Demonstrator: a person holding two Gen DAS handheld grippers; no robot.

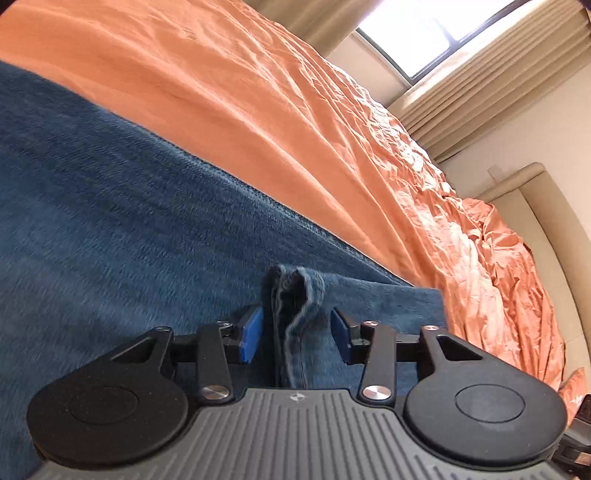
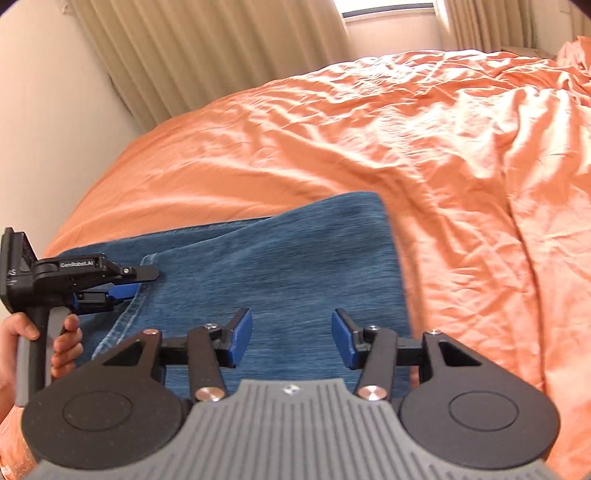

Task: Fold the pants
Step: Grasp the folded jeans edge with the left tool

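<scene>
Blue denim pants [image 2: 280, 258] lie folded on the orange bed sheet [image 2: 424, 147]. In the left wrist view the pants [image 1: 110, 206] fill the lower left. My left gripper [image 1: 297, 334] is open, its blue pads on either side of a raised fold of hem [image 1: 295, 306] without clamping it. In the right wrist view the left gripper [image 2: 129, 284] sits at the pants' left hem edge. My right gripper [image 2: 291, 338] is open and empty, just above the middle of the folded denim.
The orange sheet [image 1: 295, 110] is wrinkled and covers the whole bed. Beige curtains [image 2: 207, 48] and a window [image 1: 424, 29] stand behind the bed. A padded beige headboard [image 1: 546, 206] is at the right. A hand [image 2: 62, 339] holds the left gripper's handle.
</scene>
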